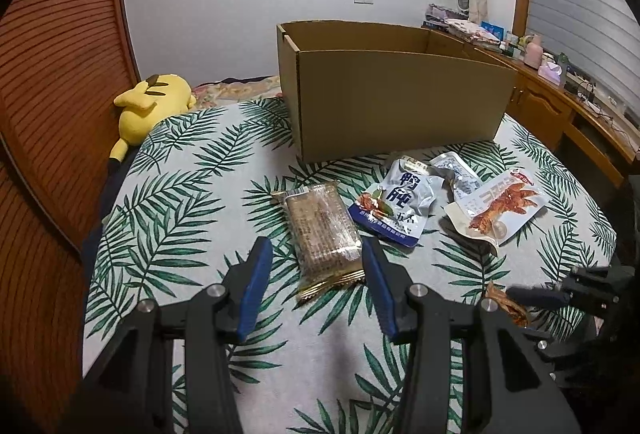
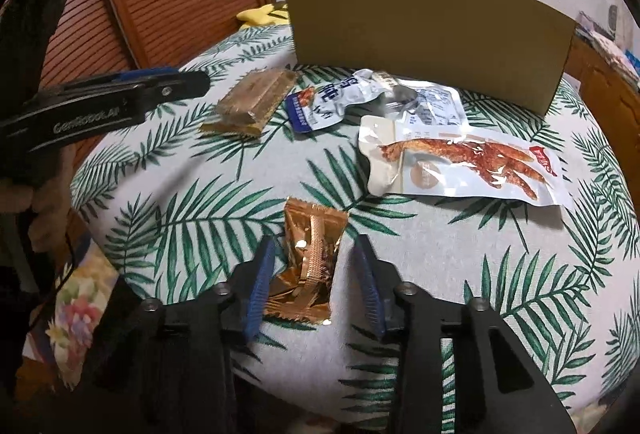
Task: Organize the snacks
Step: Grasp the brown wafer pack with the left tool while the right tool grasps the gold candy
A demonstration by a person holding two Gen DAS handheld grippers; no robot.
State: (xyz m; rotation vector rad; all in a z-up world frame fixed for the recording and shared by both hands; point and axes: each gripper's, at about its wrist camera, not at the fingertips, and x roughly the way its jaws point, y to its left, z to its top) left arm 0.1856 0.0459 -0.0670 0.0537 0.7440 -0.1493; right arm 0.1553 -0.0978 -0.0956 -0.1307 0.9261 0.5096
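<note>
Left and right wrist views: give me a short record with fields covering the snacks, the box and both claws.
surface: leaf-print bedspread
container: cardboard box, upright, top open, behind the snacks; its floor is hidden
loose snacks: biscuit pack, blue-white pouch, silver pouch, white pouch with red picture, gold packet
left claw: open, near end of the biscuit pack between its fingers
right claw: open, astride the gold packet

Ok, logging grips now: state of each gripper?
Left gripper: open, holding nothing.
Right gripper: open, gold snack packet between its pads, not gripped.
</note>
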